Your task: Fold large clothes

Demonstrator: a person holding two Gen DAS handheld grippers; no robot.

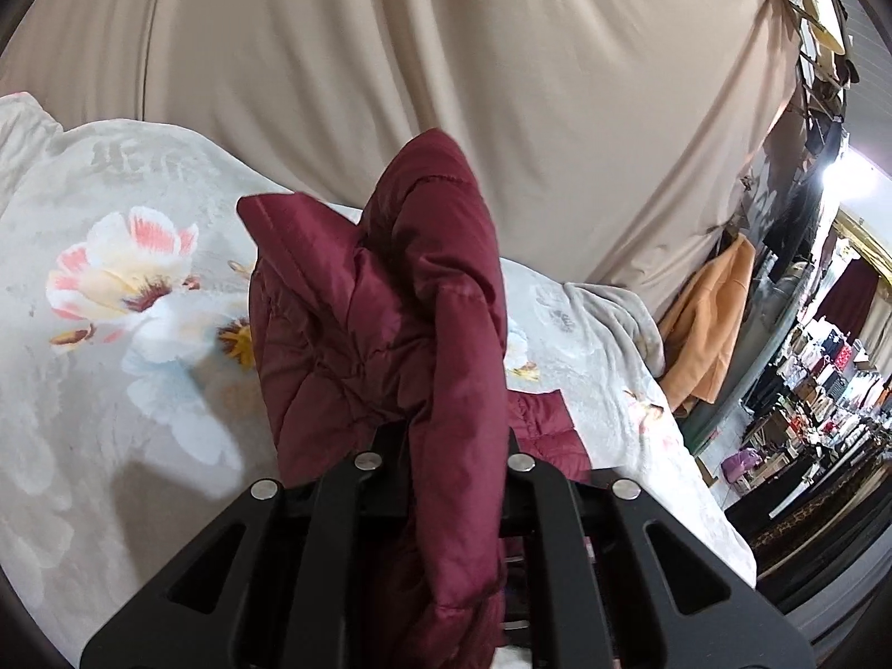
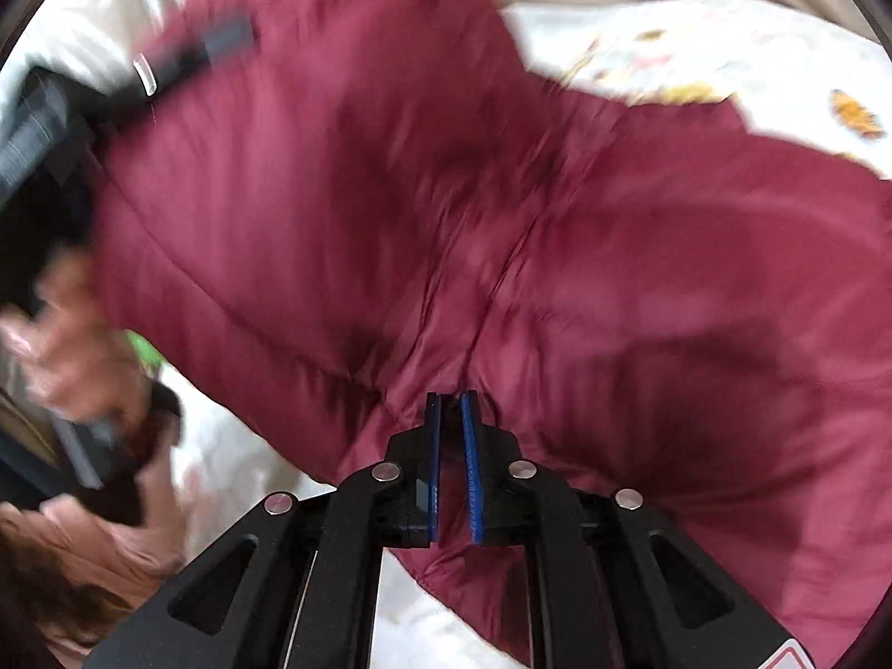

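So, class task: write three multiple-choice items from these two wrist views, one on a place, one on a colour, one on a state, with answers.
1. Where does the free part of the jacket lie?
A. on the floral bedspread
B. on a bare wooden floor
C. in a basket

2. What colour is the jacket?
A. navy
B. maroon
C. green

3. How do the right tongs stand?
A. wide open, clear of the cloth
B. out of view
C. nearly shut, pinching the cloth

Answers:
1 A, a maroon edge rests on the flowered cover beside the left tongs, which grip a bunched fold.
2 B, dark red in both views.
3 C, the blue pads sit close together with fabric between them.
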